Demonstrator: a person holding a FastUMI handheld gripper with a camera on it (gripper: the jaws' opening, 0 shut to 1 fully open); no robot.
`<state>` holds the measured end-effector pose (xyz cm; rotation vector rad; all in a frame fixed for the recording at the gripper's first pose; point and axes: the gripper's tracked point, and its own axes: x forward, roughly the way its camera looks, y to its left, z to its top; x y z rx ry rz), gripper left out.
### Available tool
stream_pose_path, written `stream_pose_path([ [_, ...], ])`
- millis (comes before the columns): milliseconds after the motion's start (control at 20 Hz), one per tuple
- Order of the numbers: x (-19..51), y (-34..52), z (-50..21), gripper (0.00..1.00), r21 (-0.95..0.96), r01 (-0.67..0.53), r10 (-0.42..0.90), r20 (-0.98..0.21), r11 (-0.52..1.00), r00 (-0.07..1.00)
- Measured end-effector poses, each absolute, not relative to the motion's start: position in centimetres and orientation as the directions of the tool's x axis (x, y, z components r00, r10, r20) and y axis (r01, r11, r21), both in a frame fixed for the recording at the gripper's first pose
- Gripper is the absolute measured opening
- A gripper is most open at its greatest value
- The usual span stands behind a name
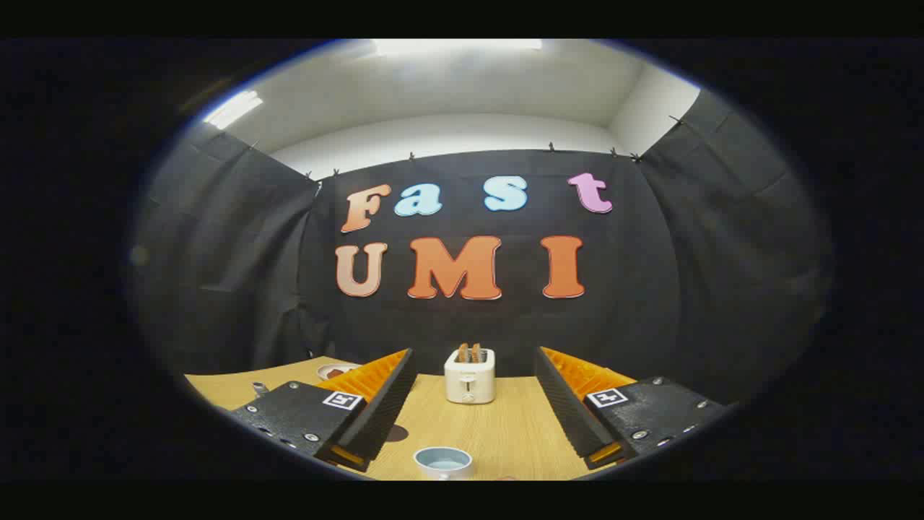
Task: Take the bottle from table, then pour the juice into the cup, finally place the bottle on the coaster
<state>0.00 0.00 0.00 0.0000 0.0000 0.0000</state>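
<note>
Gripper view, ordered near to far. My gripper (473,404) is raised above the desk (505,433) with its fingers (375,412) spread wide and nothing between them. Nearest, low between the fingers, stands a pale blue cup (442,461), its mouth facing up; its inside looks pale and I cannot tell whether any juice is in it. Just beside the inner face of the left finger lies a small dark round patch (396,433), possibly the coaster, though too little of it shows to be sure. Farther along the wooden desk, centred between the fingertips, a white toaster (469,375) stands upright with two slices of toast (470,352) in its slots. Beyond the left finger a small plate (333,371) and a metal object (260,388) sit near the desk's far edge. I cannot locate the bottle from here, so its look and position go unreported. I judge the step in hand to be the first one, reaching for the bottle, since the fingers carry nothing. The next move calls for tilting or turning the gripper until the bottle comes ahead of the fingers, then bringing it between them before closing.
</note>
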Motion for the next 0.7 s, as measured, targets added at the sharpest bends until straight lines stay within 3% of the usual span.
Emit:
stream_pose_path([
  [700,0.0,3.4,1.8,0.97,0.01,-0.067,0.067,0.014,0.998,0.998],
])
